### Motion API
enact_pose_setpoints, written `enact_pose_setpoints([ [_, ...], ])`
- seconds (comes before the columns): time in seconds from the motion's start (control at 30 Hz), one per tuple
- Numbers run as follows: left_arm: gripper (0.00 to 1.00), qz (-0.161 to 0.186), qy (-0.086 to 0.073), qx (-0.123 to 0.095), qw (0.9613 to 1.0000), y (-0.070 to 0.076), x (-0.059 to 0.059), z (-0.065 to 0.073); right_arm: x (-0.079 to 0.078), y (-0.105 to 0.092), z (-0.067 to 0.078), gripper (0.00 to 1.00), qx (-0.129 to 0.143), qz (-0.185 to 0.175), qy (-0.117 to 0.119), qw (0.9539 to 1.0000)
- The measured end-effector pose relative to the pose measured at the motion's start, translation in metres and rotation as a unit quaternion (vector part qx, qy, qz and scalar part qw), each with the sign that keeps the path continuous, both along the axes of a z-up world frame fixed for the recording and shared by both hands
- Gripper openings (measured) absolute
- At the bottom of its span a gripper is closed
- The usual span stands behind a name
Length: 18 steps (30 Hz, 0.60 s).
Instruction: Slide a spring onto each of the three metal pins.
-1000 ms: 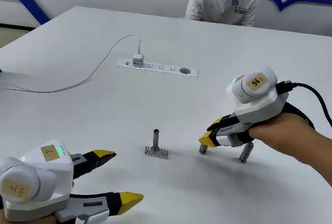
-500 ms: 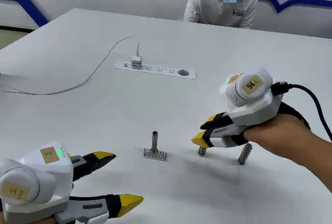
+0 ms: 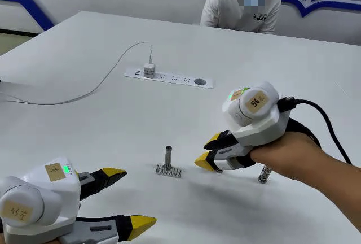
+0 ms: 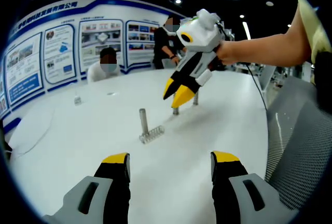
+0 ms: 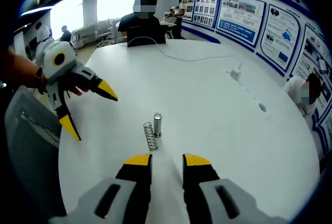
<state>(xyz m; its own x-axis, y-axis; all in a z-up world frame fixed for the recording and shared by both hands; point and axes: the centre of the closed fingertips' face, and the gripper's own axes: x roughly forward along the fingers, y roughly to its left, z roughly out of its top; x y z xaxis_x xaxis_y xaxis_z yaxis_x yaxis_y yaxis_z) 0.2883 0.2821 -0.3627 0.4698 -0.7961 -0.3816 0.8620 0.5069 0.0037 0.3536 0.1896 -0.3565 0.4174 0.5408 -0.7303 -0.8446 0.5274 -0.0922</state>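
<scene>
A bare metal pin stands mid-table with a loose spring lying at its foot; both also show in the right gripper view as pin and spring. To the right, a pin wearing a spring stands behind my right hand. The left gripper view shows two sprung pins beyond the bare pin. My right gripper hovers just right of the bare pin, slightly open and holding nothing. My left gripper rests wide open at the near left.
A white power strip with a plugged charger and its cable lies farther back. A person sits at the table's far edge. A black cable trails from my right gripper.
My right gripper has moved left, away from the two sprung pins and toward the bare pin, and its jaws have parted a little. The left gripper stays put.
</scene>
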Motion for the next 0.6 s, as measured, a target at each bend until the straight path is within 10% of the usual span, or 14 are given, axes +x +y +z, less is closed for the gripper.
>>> enact_pose_setpoints([
  [0.6,0.64,0.001,0.003,0.002,1.0000,0.001,0.000,-0.002,-0.003,0.030,-0.032,0.21,-0.005,0.026,0.029,0.9992],
])
